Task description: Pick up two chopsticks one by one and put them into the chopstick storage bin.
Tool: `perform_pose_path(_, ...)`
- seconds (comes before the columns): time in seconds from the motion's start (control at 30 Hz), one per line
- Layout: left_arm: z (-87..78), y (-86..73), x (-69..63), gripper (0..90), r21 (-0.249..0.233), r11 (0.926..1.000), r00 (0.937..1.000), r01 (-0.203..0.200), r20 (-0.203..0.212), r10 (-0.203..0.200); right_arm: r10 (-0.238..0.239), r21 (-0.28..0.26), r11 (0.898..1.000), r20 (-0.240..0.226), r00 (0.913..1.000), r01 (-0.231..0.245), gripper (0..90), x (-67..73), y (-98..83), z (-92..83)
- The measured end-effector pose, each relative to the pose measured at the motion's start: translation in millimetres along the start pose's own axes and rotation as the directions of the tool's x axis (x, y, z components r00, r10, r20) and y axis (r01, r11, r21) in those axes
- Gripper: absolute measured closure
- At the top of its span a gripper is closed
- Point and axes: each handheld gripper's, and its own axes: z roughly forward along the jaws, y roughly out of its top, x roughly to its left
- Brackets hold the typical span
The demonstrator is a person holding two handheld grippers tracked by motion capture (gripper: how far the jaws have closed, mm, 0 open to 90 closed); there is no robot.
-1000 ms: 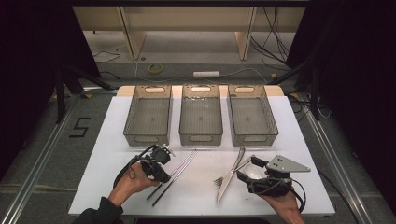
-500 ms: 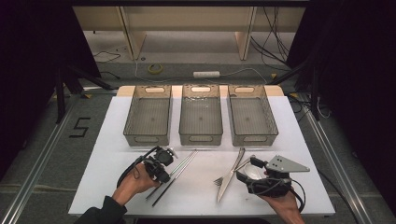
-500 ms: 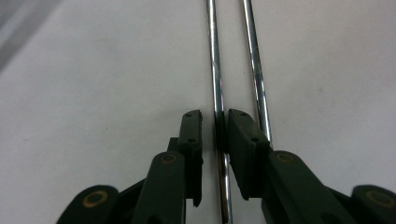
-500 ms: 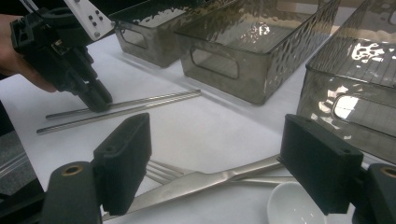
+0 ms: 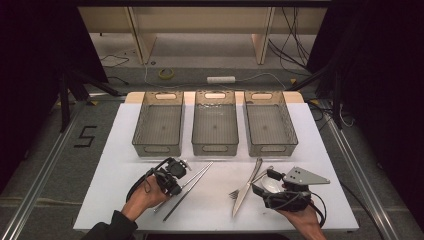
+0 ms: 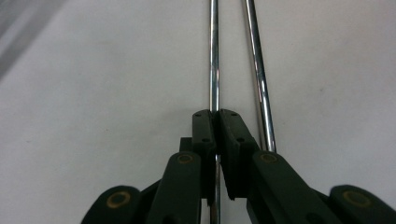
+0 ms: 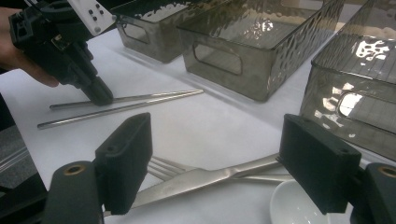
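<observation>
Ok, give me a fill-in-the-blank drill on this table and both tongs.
1. The left tongs are shut on one metal ____.
2. Behind the cutlery stand ____ grey bins in a row.
3. The right tongs stand ____ above the knife and fork.
4. Beside the fork lies a white ____.

Missing words: chopstick; three; open; spoon

Dim room: grey floor (image 5: 45, 150), wooden furniture legs (image 5: 137, 35), trailing cables (image 5: 295, 45).

A black numeral "5" (image 5: 86, 136) is marked on the grey floor left of the table (image 5: 320, 150)
</observation>
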Motion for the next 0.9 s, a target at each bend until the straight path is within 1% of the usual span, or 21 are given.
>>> perform_pose_path(0.07,-0.2,-1.0,1.6,84.7,-0.006,1.0000,0.9999,0.005,0.011,-0.005,0.003,0.001,1.000,0.000,1.0000,-0.003,26.6,-0.1,0.1,0.1)
perform_pose_path(0.2,-1.6,-2.5,4.7,84.8,-0.015,0.9999,0.9997,0.001,0.025,-0.001,0.005,0.001,1.000,-0.003,1.0000,-0.005,26.6,-0.1,0.3,-0.1)
perform_pose_path(0.23,-2.5,-3.0,5.3,84.9,-0.023,0.9997,0.9996,0.007,0.028,-0.006,0.005,0.001,1.000,-0.003,1.0000,-0.005,26.6,-0.1,0.2,-0.1)
perform_pose_path(0.27,-4.3,-3.3,6.9,85.0,-0.028,0.9996,0.9994,0.002,0.033,-0.001,0.004,0.000,1.000,-0.003,1.0000,-0.004,26.6,-0.3,0.2,-0.2)
perform_pose_path(0.3,-6.5,-4.0,8.0,85.0,-0.042,0.9991,0.9988,0.010,0.048,-0.008,0.004,0.000,1.000,-0.003,1.0000,-0.004,26.6,-0.3,0.2,-0.2)
perform_pose_path(0.33,-9.0,-4.5,9.4,85.0,-0.051,0.9987,0.9985,0.007,0.055,-0.004,0.002,0.000,1.000,-0.004,1.0000,-0.002,26.7,-0.5,0.2,-0.3)
perform_pose_path(0.4,-14.3,-5.5,11.0,85.0,-0.069,0.9976,0.9988,0.007,0.049,-0.004,0.002,0.000,1.000,-0.003,1.0000,-0.002,26.7,-0.7,0.2,-0.5)
perform_pose_path(0.57,-26.2,-8.3,13.0,85.0,-0.112,0.9937,0.9976,0.008,0.069,-0.001,0.001,0.000,1.000,-0.003,1.0000,-0.001,26.7,-0.6,0.3,-0.2)
perform_pose_path(0.6,-28.7,-8.6,13.2,85.0,-0.123,0.9923,0.9974,0.007,0.072,0.002,0.002,0.000,1.000,-0.004,1.0000,-0.002,26.8,-0.5,0.3,-0.2)
perform_pose_path(0.63,-30.7,-8.9,12.1,85.0,-0.138,0.9902,0.9968,0.018,0.080,-0.007,0.004,0.001,1.000,-0.003,1.0000,-0.004,26.8,-0.5,0.3,-0.2)
perform_pose_path(0.7,-36.6,-8.7,12.2,85.0,-0.157,0.9876,0.9961,0.004,0.087,0.009,0.004,0.000,1.000,-0.003,1.0000,-0.004,26.7,-0.7,0.3,-0.4)
perform_pose_path(0.73,-39.3,-8.6,11.7,85.0,-0.169,0.9855,0.9953,0.006,0.097,0.011,0.004,0.000,1.000,-0.003,1.0000,-0.004,26.7,-0.7,0.3,-0.4)
perform_pose_path(0.83,-45.7,-8.4,11.3,84.9,-0.211,0.9775,0.9908,0.010,0.134,0.019,0.005,-0.003,1.000,-0.004,1.0000,-0.005,26.7,-1.1,0.3,-0.5)
perform_pose_path(0.87,-48.2,-7.9,11.5,85.0,-0.220,0.9755,0.9908,0.003,0.133,0.027,0.004,-0.006,1.000,0.000,1.0000,-0.004,26.7,-0.7,0.2,-0.6)
perform_pose_path(0.9,-50.9,-7.5,11.3,85.0,-0.237,0.9715,0.9907,0.008,0.134,0.025,0.004,-0.006,1.000,0.000,1.0000,-0.004,26.7,-0.7,0.2,-0.6)
